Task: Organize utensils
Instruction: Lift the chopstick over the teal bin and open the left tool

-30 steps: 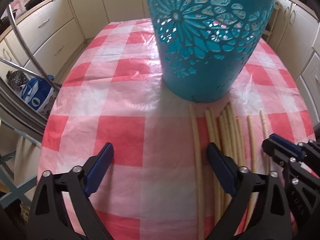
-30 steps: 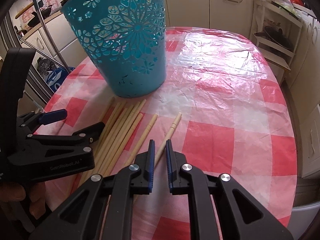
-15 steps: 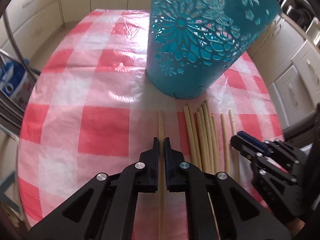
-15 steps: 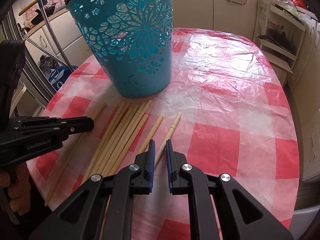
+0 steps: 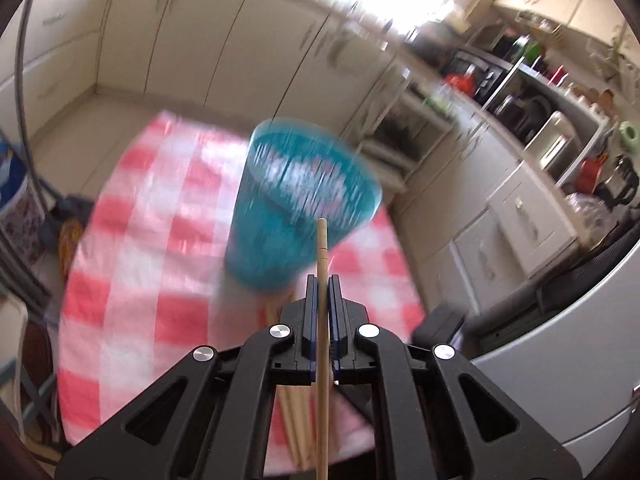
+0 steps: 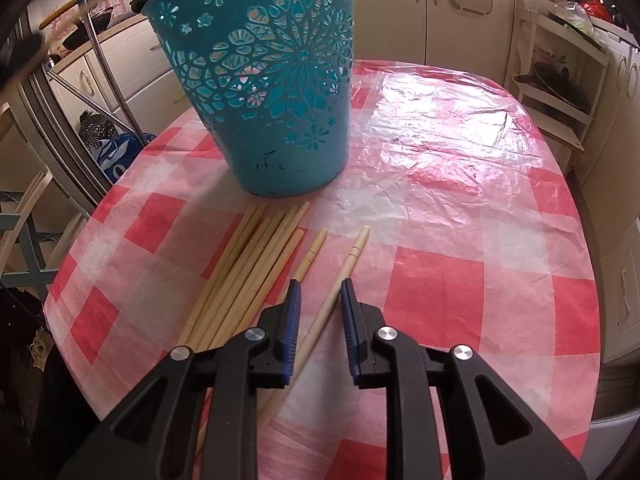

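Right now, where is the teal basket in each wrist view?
Left wrist: basket, blurred, centre frame, beyond the chopstick that the left gripper clamps.
Right wrist: basket, sharp, upper left of centre, behind the chopsticks lying flat.
Shared landmark: the red checked tablecloth under it.

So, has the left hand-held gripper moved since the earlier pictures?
Yes. The left hand-held gripper, shut on a chopstick, rose from the checkered tablecloth, now above the teal basket rim.

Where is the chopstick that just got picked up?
In the left wrist view, the chopstick is clamped in the left gripper, raised over the table, pointing at the teal basket.
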The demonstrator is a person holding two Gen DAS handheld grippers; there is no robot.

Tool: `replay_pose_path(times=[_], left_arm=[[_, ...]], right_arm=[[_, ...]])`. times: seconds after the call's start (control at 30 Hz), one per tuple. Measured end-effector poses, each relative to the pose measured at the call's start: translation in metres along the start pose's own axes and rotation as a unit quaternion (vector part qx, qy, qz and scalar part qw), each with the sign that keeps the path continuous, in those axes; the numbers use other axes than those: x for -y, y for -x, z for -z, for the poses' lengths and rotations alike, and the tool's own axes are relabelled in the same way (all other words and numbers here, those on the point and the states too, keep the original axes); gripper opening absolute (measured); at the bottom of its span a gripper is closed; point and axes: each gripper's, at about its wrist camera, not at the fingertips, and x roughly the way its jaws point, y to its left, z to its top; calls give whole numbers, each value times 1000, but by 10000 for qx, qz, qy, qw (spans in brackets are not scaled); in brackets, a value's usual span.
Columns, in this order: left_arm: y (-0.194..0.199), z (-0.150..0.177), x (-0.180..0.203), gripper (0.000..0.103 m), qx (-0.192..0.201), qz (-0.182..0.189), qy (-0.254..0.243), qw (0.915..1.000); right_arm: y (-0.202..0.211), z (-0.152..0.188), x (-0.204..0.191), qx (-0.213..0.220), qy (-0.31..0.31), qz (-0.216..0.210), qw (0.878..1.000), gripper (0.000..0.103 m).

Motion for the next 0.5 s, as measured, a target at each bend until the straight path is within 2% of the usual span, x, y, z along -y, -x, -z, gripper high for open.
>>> replay_pose_path(times=[0.1, 0.17, 0.3, 0.4, 0.5], left_arm=[[12, -43, 20, 5, 808, -125, -166, 9965], [10, -71, 28, 5, 1479, -326, -156, 9883], [-9, -105, 32, 5, 2383, -801, -87, 9679], [-28, -115, 27, 5, 2695, -1184, -62, 9557], [-48, -116, 20, 5, 2712, -1359, -64, 9529]], right_arm=[[0, 1, -4, 13, 68, 7, 10000, 28], [0, 1, -6, 20, 100, 13, 9999, 30], [-2, -1, -2, 43, 83, -42, 9999, 31], [-2, -1, -2, 56, 74, -78, 9999, 31], [-2, -1, -2, 61, 72, -112, 9999, 32]])
